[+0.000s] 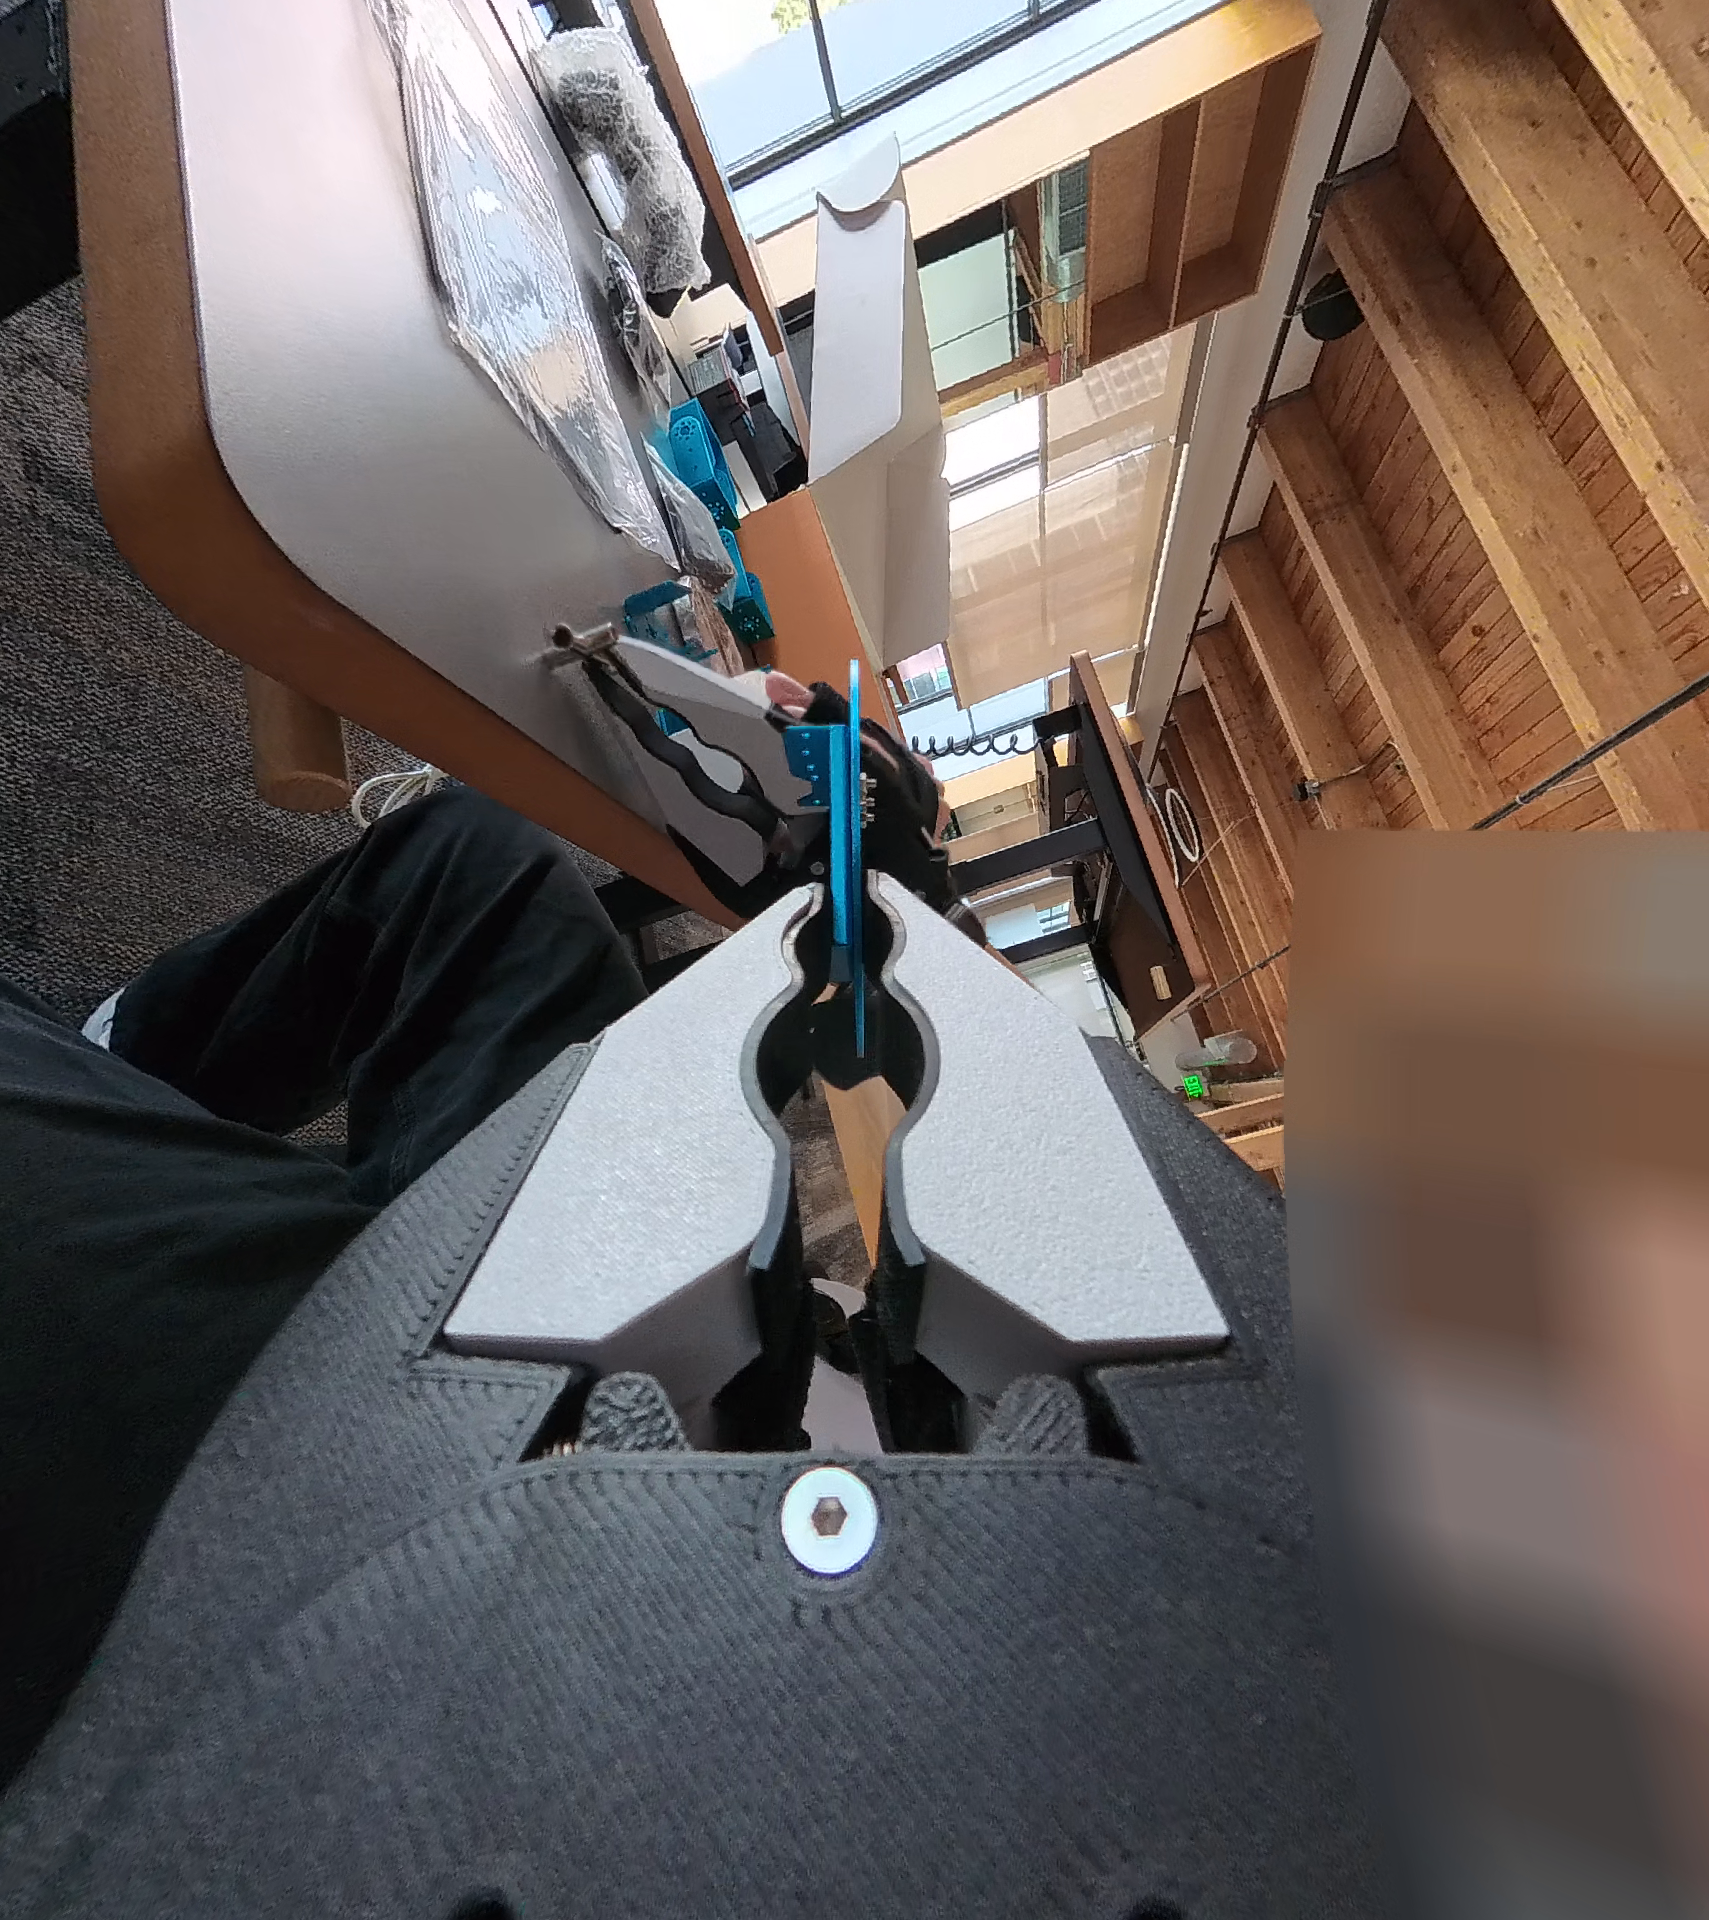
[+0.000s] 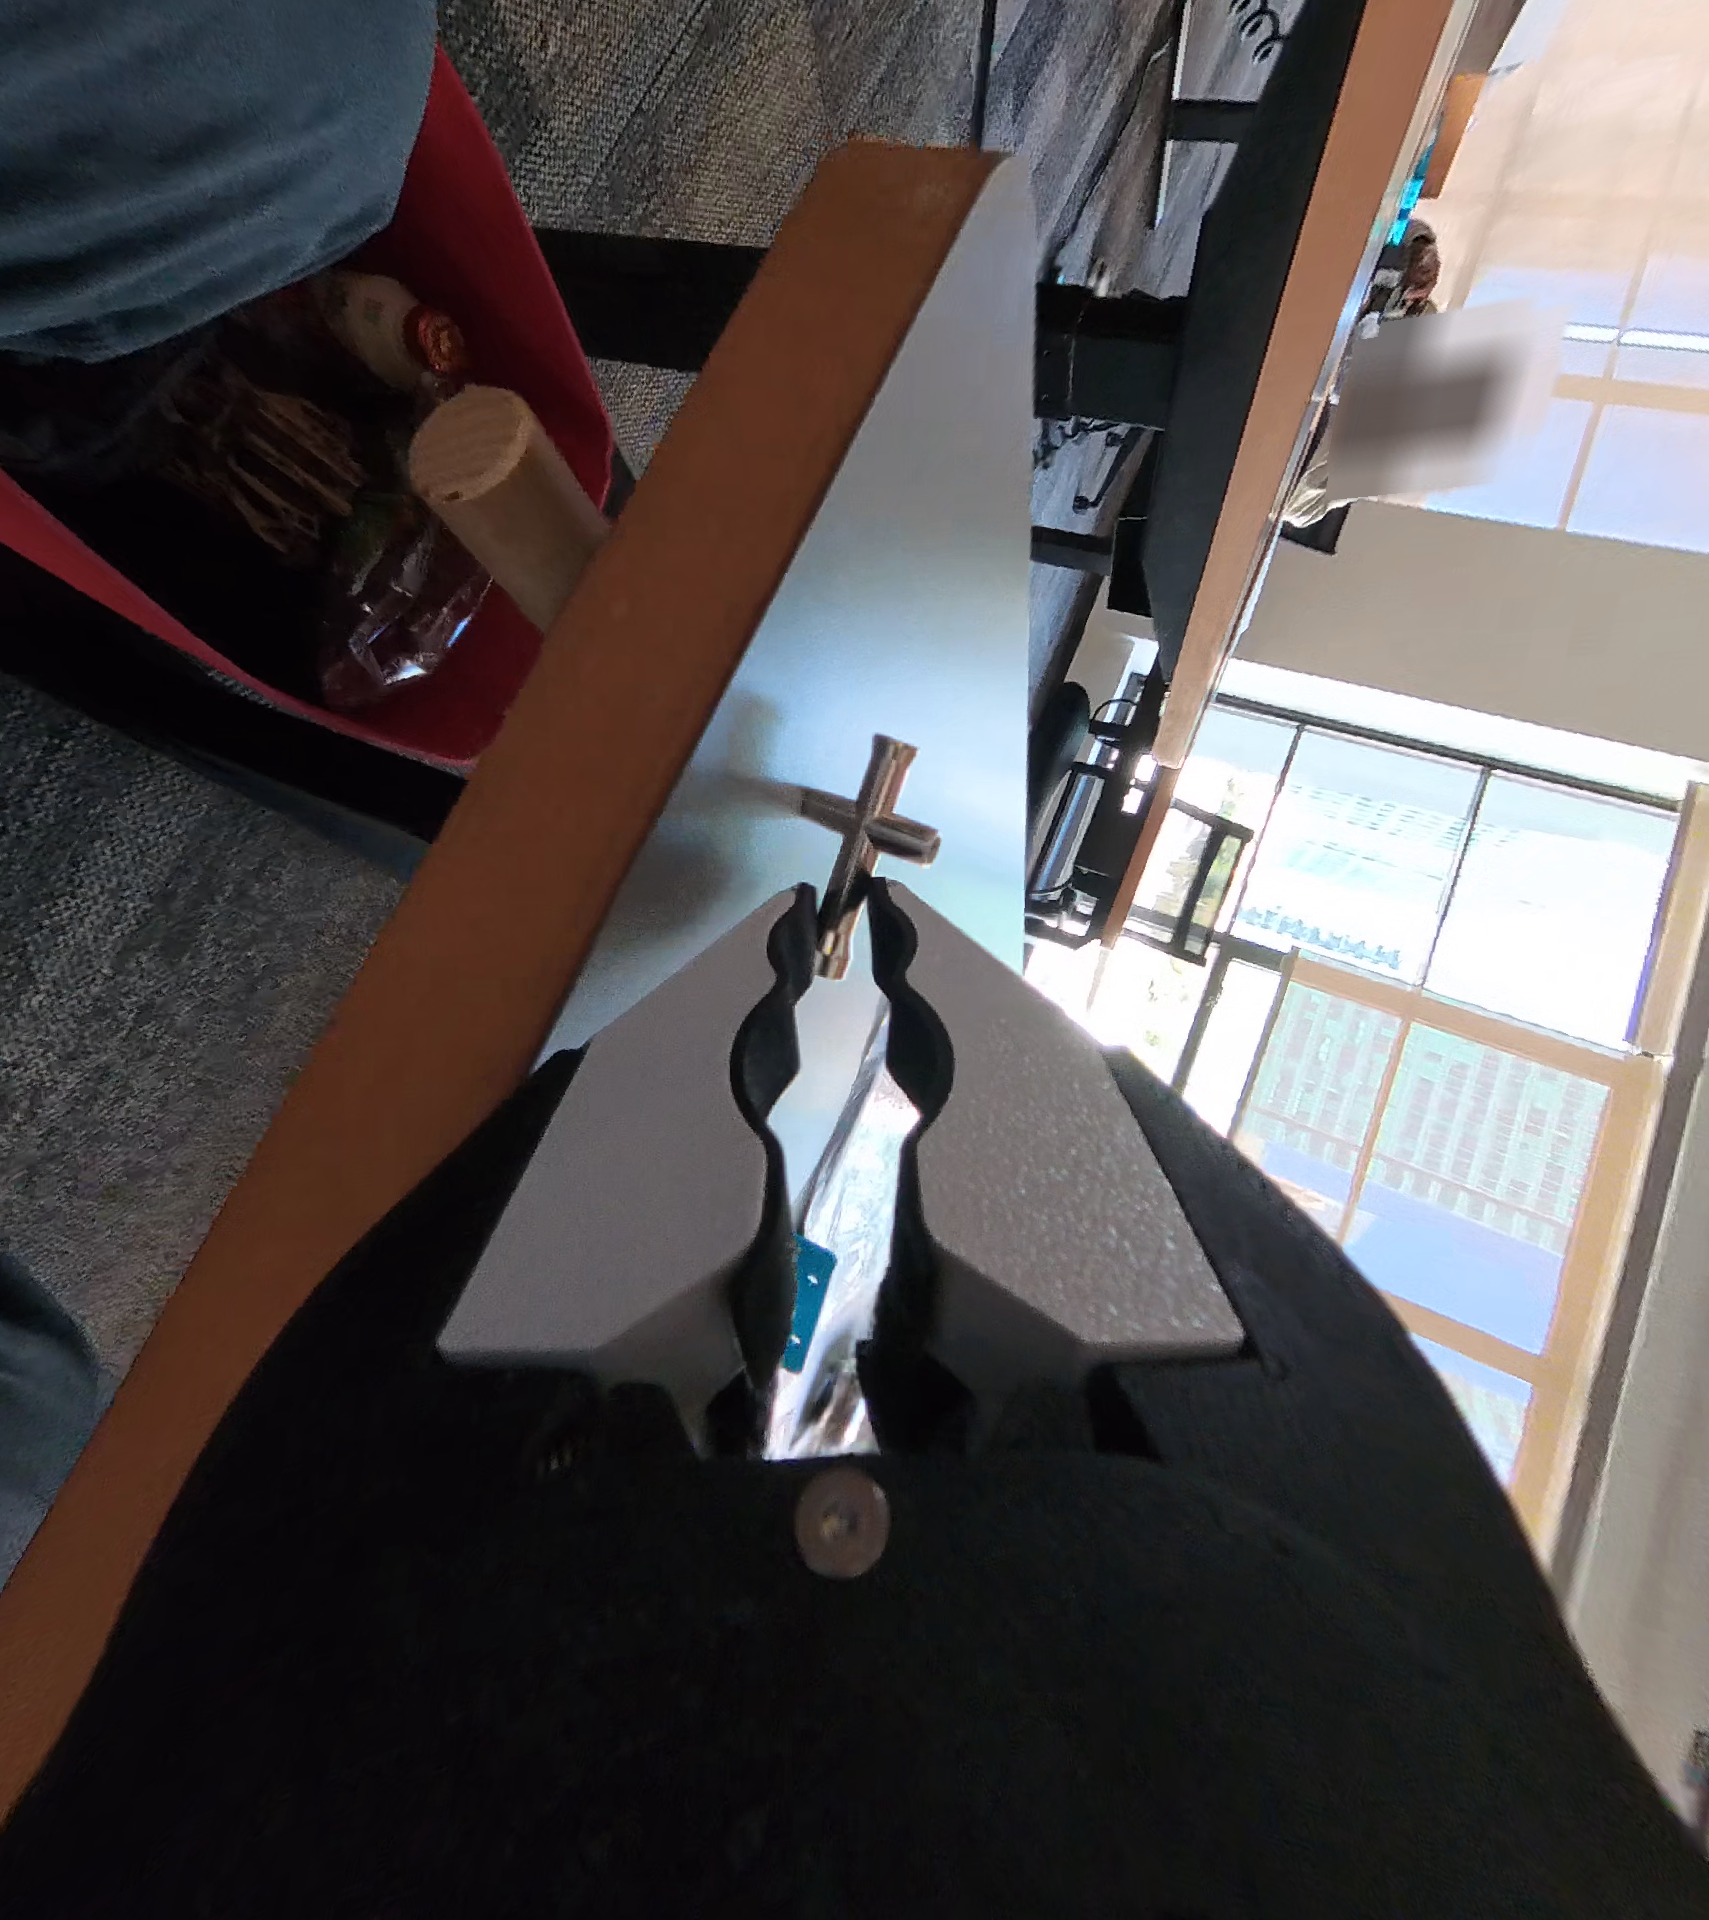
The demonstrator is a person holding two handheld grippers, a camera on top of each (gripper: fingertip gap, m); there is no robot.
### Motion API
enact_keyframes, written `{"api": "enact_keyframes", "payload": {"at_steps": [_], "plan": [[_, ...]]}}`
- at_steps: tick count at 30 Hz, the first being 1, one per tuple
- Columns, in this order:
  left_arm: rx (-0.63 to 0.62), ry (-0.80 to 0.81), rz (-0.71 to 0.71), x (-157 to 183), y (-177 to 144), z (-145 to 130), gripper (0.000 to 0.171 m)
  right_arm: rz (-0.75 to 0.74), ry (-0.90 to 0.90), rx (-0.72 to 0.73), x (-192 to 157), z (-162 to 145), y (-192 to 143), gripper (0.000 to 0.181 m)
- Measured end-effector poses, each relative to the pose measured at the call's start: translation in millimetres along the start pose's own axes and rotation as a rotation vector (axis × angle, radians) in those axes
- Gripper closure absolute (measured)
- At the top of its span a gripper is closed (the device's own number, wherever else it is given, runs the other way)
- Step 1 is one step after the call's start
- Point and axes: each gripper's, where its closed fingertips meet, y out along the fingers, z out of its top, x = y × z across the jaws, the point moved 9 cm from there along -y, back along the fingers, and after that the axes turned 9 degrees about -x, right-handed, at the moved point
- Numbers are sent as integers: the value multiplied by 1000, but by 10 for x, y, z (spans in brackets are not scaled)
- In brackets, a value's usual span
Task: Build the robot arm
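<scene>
My left gripper is shut on a thin blue metal bracket plate, seen edge-on and held in the air off the table's corner. Beyond it, the right gripper points at the white table top with a small metal cross-shaped wrench at its tip. In the right wrist view, my right gripper is shut on one arm of this cross wrench. The opposite arm's tip touches or nearly touches the table. A blue part shows in the gap between the fingers.
Clear plastic bags, grey foam wrap, several blue brackets and an open white box lie on the table. A person's legs in black trousers are at the left. A red bin stands by the wooden table leg. Spacing between my two grippers at the tips: around 20 cm.
</scene>
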Motion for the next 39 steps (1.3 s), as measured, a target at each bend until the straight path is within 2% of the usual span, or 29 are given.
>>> {"api": "enact_keyframes", "payload": {"at_steps": [2,9,15,23,26,29,32,35,39], "plan": [[-3,-1,-3,5,8,-7,169,-28,-49,-21,-39,-4,-6,172],[-8,8,-6,31,27,-7,169,1,-29,6,-47,-42,-56,171],[-8,6,-11,27,35,-14,169,22,60,43,-7,-72,-94,175],[-17,8,-25,31,70,0,169,-64,118,-36,-55,-262,-281,175],[-25,14,-27,56,93,9,169,-129,166,-98,107,-532,-405,175],[-33,26,-32,102,119,12,169,-155,239,-237,262,-1168,-429,175],[-39,41,-46,150,153,11,169,-76,241,-405,86,-1723,-358,176],[-44,49,-54,175,195,10,169,-2,158,-472,-194,-1904,-311,175],[-53,52,-43,186,228,-1,169,59,79,-496,-393,-1924,-300,175]]}}
